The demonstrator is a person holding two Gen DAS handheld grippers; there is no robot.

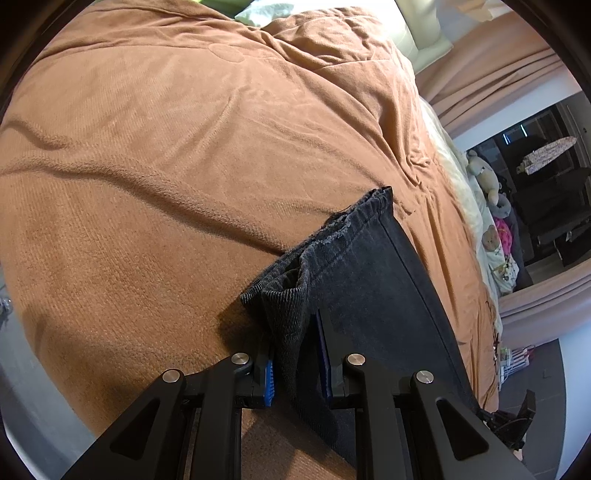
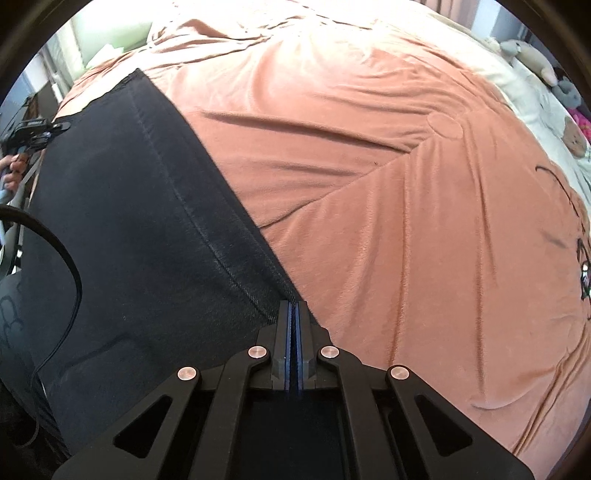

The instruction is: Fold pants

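Dark denim pants [image 1: 373,295] lie stretched along the near edge of a brown blanket [image 1: 166,155] on a bed. My left gripper [image 1: 293,328] is shut on a bunched fold at the frayed hem, which stands up between its blue pads. In the right wrist view the pants [image 2: 129,221] run from the lower left towards the far left. My right gripper [image 2: 293,308] is shut, its tips pressed onto the seamed edge where denim meets the blanket [image 2: 406,192]. The left gripper [image 2: 40,129] shows at the far end, with a hand [image 2: 13,171] behind it.
Stuffed toys [image 1: 484,177] and light bedding lie along the far side of the bed, with a dark room beyond. A pale green pillow [image 1: 266,13] sits at the head. A black cable [image 2: 74,273] loops over the pants at the left. Wide blanket spreads beyond the pants.
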